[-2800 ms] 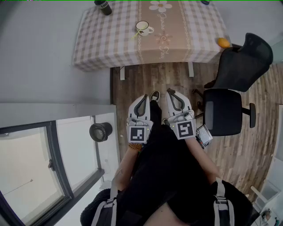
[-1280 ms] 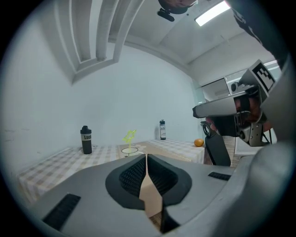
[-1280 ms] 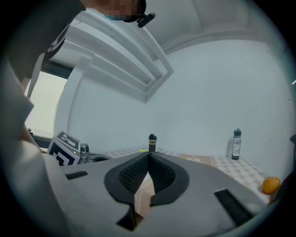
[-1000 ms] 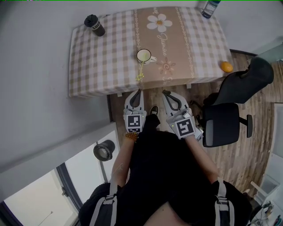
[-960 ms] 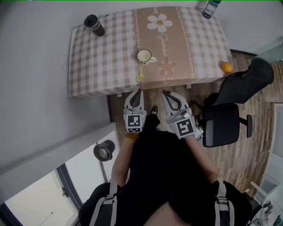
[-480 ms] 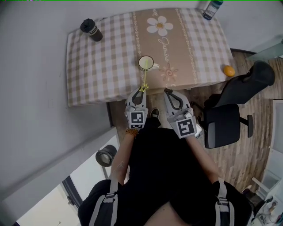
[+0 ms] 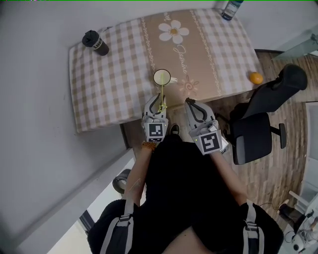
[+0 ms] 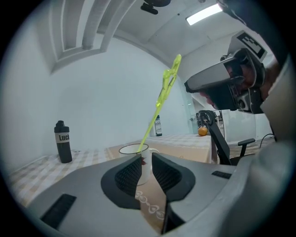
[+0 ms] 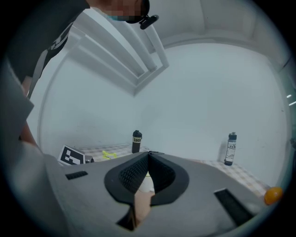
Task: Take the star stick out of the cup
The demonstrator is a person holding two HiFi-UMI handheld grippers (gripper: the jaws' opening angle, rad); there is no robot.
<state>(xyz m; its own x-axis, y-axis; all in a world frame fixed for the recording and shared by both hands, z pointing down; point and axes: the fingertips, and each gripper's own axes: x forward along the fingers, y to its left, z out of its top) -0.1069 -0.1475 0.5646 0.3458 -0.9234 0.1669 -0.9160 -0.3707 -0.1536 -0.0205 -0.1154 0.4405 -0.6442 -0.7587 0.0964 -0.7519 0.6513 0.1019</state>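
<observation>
A white cup [image 7: 162, 77] stands near the front edge of the checked table [image 7: 109, 84]. In it leans a yellow-green star stick [image 7: 161, 94], its star end tilted toward me over the left gripper. My left gripper [image 7: 153, 100] sits just below the star, jaws a narrow gap apart with nothing between them. In the left gripper view the cup [image 8: 133, 149] shows past the left gripper [image 8: 146, 157], and the stick [image 8: 157, 106] rises up and to the right. My right gripper [image 7: 189, 102] hangs shut and empty at the table edge, right of the cup; its jaws [image 9: 148, 155] meet at the tips.
A black bottle [image 7: 95, 42] stands at the table's back left, a clear bottle [image 7: 229, 9] at the back right, an orange [image 7: 256, 78] on the right edge. A black office chair [image 7: 263, 114] is on the wooden floor at the right. A grey wall runs along the left.
The person has stepped up to the table. Both grippers moved from over the floor to its front edge, and the left one now sits right under the star.
</observation>
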